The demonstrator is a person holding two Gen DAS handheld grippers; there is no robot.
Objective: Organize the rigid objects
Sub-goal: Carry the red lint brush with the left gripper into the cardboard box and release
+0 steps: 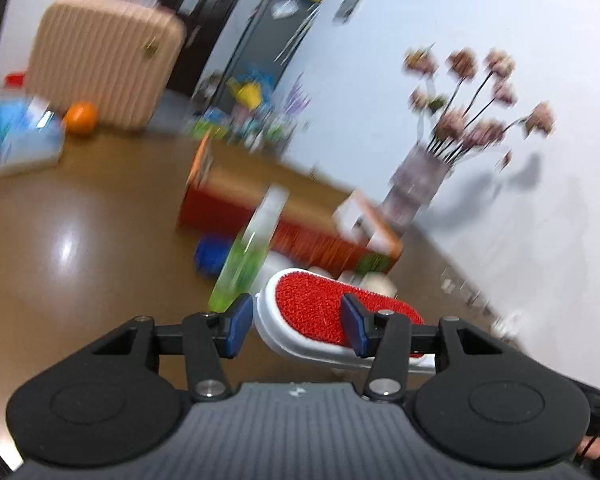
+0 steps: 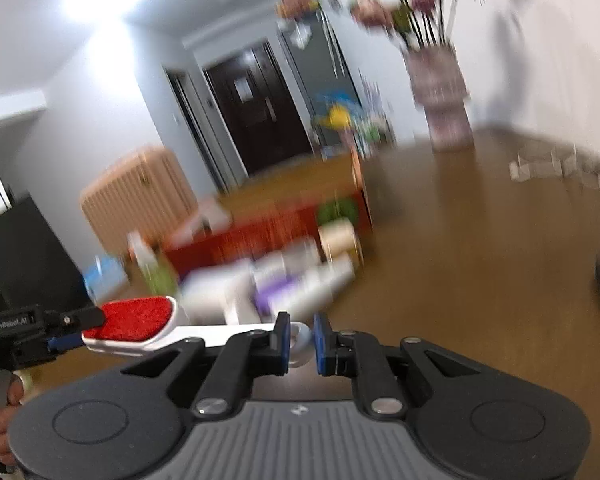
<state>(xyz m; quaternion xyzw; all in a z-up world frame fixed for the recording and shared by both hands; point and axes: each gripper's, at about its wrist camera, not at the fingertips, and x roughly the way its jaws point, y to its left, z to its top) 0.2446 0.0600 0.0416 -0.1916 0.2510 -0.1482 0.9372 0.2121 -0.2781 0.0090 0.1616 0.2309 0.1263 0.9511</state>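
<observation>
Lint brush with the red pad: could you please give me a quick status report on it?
Lint brush held at both ends. Left gripper around red head; right gripper shut on handle end. Red box ahead, nothing between.

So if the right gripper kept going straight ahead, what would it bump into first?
Probably the blurry white bottles lying on the floor just ahead of the right gripper, before the red box. Depth is hard to judge.

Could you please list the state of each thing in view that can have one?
Lint brush: lifted, held at both ends.
Left tongs: closed on the brush head.
Right tongs: shut on the brush handle's ring end.
Red box: open-topped, on the floor.
Green bottle: upright.
</observation>
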